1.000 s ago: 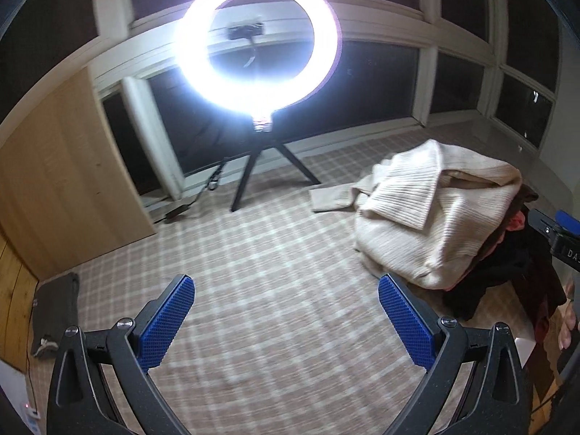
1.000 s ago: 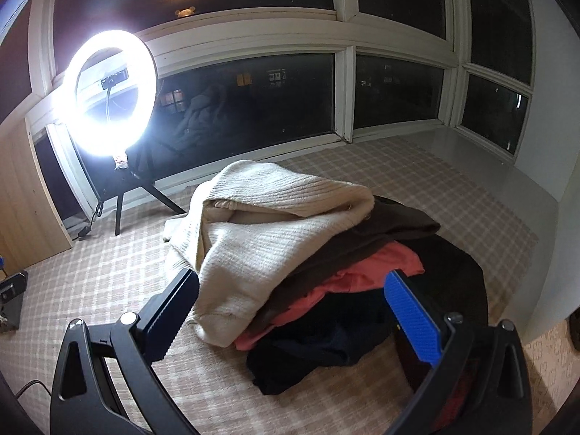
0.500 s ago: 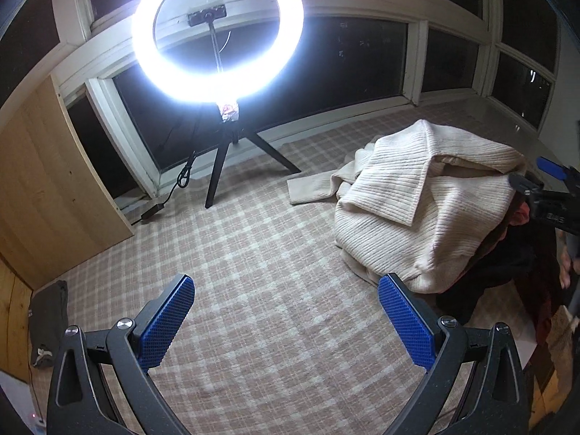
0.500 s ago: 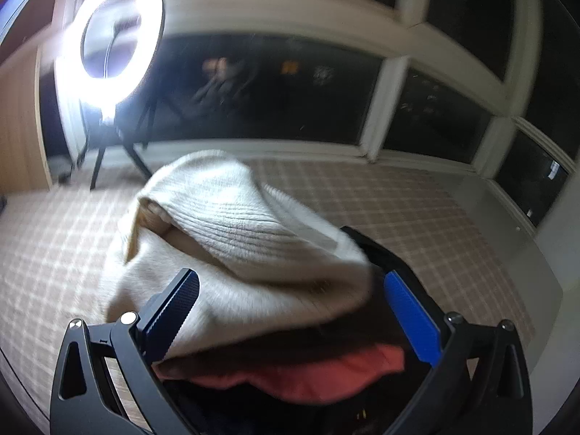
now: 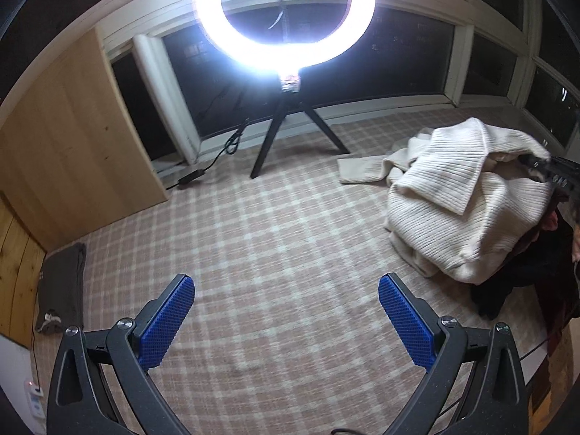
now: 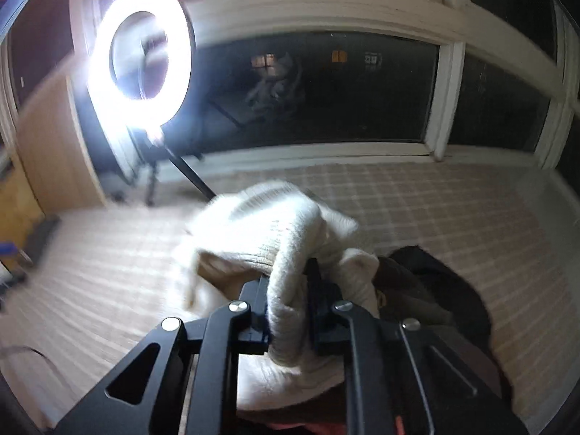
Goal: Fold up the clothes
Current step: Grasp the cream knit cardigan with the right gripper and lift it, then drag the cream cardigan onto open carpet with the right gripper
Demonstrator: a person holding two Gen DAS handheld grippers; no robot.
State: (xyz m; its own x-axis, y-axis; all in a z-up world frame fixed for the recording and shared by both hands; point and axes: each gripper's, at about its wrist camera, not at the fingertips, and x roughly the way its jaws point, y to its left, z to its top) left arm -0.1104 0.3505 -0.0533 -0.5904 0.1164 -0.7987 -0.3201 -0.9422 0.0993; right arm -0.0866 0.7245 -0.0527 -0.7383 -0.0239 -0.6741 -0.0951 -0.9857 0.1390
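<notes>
A cream ribbed knit sweater (image 5: 467,203) lies crumpled on top of a pile of dark and red clothes (image 5: 525,282) at the right of the plaid surface. My right gripper (image 6: 288,297) is shut on a fold of the cream sweater (image 6: 286,239) at the top of the pile; it also shows at the right edge of the left wrist view (image 5: 551,172). My left gripper (image 5: 286,311) is open and empty over the bare plaid surface, left of the pile.
A lit ring light on a black tripod (image 5: 286,18) stands at the back by the dark windows. A wooden panel (image 5: 69,166) is at the left, with a dark folded cloth (image 5: 61,290) and a cable below it. The plaid surface (image 5: 272,239) spreads across the middle.
My right gripper moved forward into the pile and closed on the cream sweater. My left gripper shifted slightly and stayed open.
</notes>
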